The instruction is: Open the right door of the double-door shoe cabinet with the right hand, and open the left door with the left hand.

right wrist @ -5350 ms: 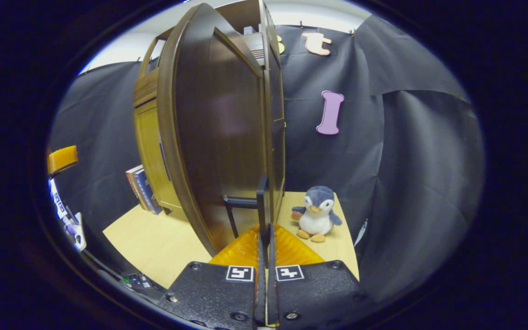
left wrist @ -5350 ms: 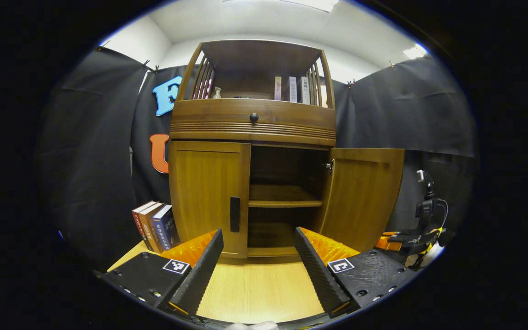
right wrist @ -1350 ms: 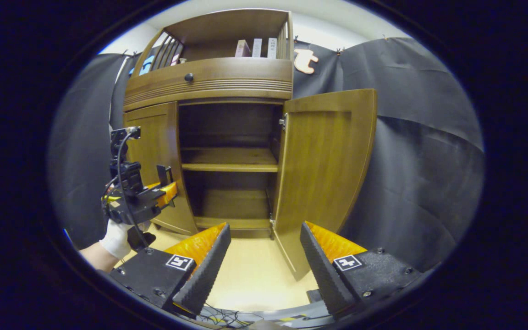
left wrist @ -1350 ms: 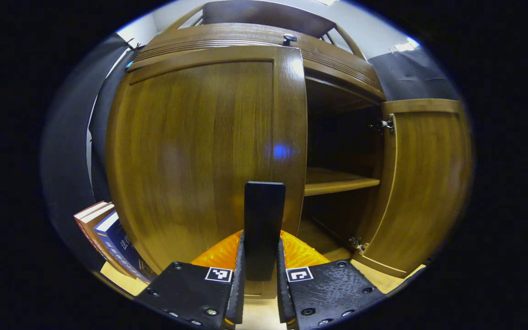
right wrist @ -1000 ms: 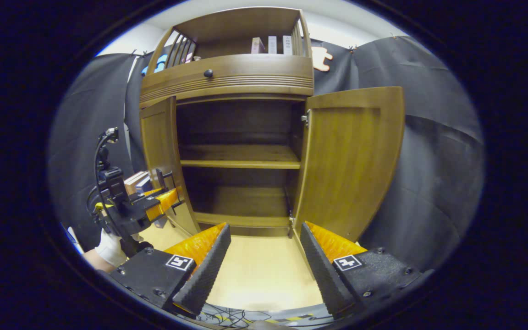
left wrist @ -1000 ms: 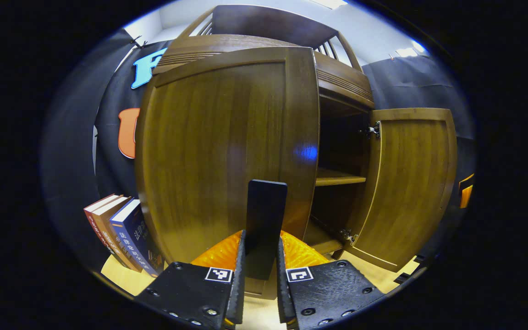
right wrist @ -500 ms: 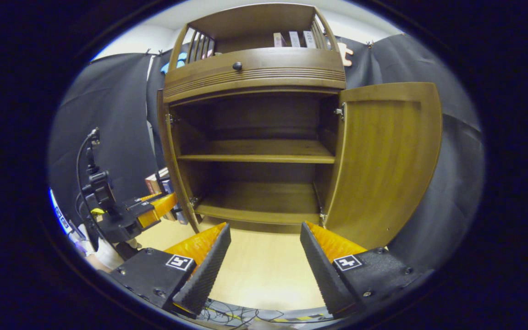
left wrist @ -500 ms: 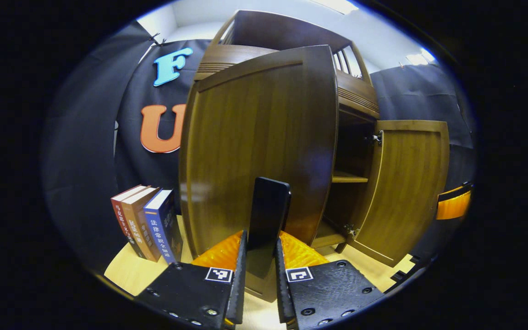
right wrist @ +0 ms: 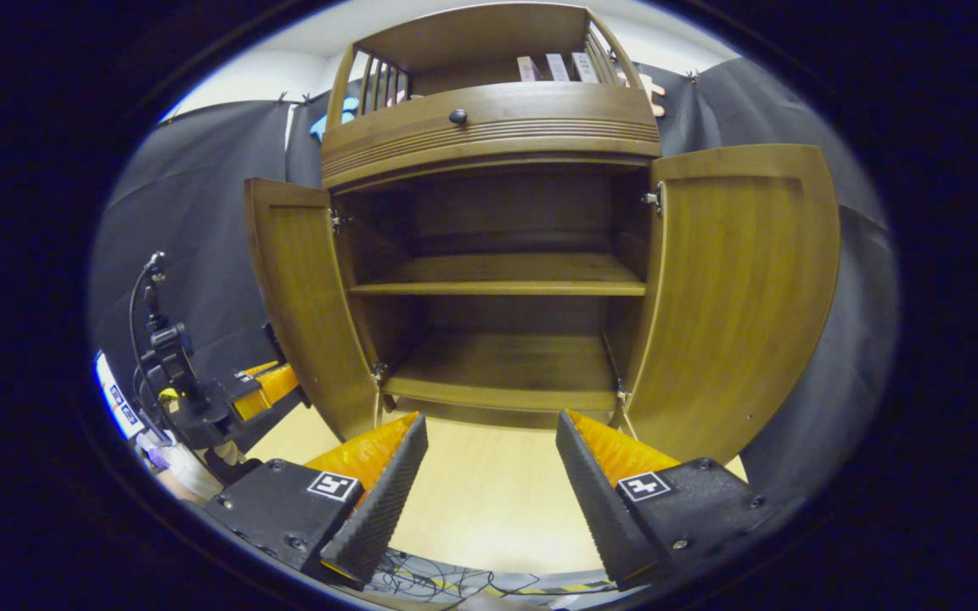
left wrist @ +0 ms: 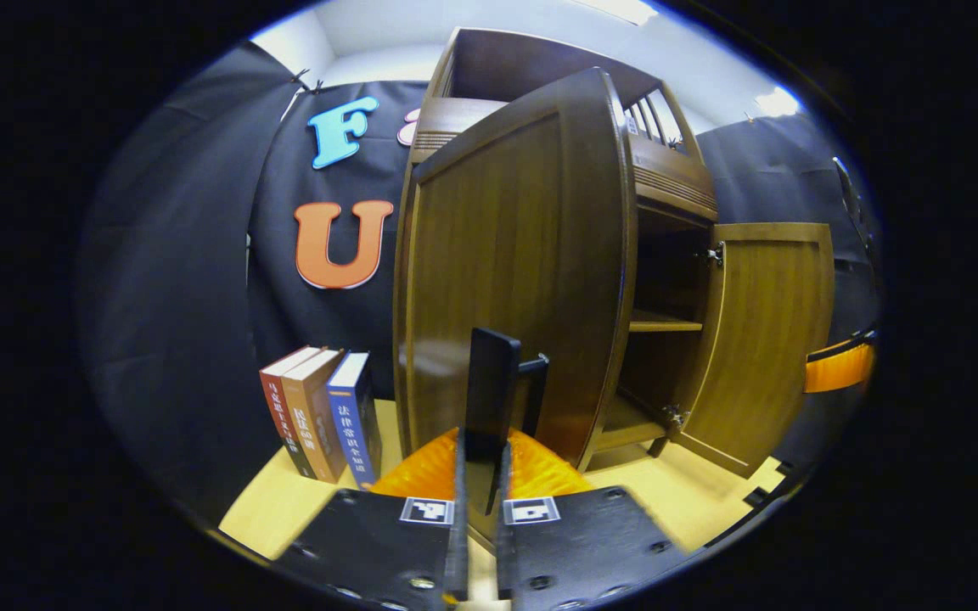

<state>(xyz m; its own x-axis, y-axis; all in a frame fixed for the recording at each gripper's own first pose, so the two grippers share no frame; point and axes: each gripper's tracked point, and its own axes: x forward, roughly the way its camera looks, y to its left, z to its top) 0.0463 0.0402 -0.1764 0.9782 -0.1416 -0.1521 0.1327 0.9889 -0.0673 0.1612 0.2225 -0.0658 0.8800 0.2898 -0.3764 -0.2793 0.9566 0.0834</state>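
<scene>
In the left gripper view, three books [left wrist: 319,416] stand upright on the table [left wrist: 272,509] at the far left, close beside the swung-out left door [left wrist: 510,263] of the shoe cabinet [left wrist: 667,182]. The left gripper [left wrist: 479,475] sits low in the middle, its jaws clenched on the dark door handle [left wrist: 493,395], which rises upright from between them. The left door stands well out from the cabinet front, its outer face turned toward the camera. To its right the cabinet's dark inside shows, with a shelf [left wrist: 663,322] across it. Farther right the right door [left wrist: 773,335] hangs wide open on its hinges, and just past its edge part of the right gripper [left wrist: 837,369] shows.

In the right gripper view, the left gripper [right wrist: 272,383] appears at the far left, just beside the outer side of the left door [right wrist: 306,305]; whether it touches the handle cannot be told from here. The shoe cabinet [right wrist: 493,127] fills the middle, both doors spread apart, with the middle shelf [right wrist: 502,276] and the bottom board [right wrist: 506,365] bare inside. A round knob [right wrist: 458,117] sits on the drawer front above the opening. The right door [right wrist: 744,297] stands open at the right. The right gripper [right wrist: 489,484] hovers low over the table [right wrist: 480,501] before the cabinet, its jaws released and spread wide, touching nothing.
</scene>
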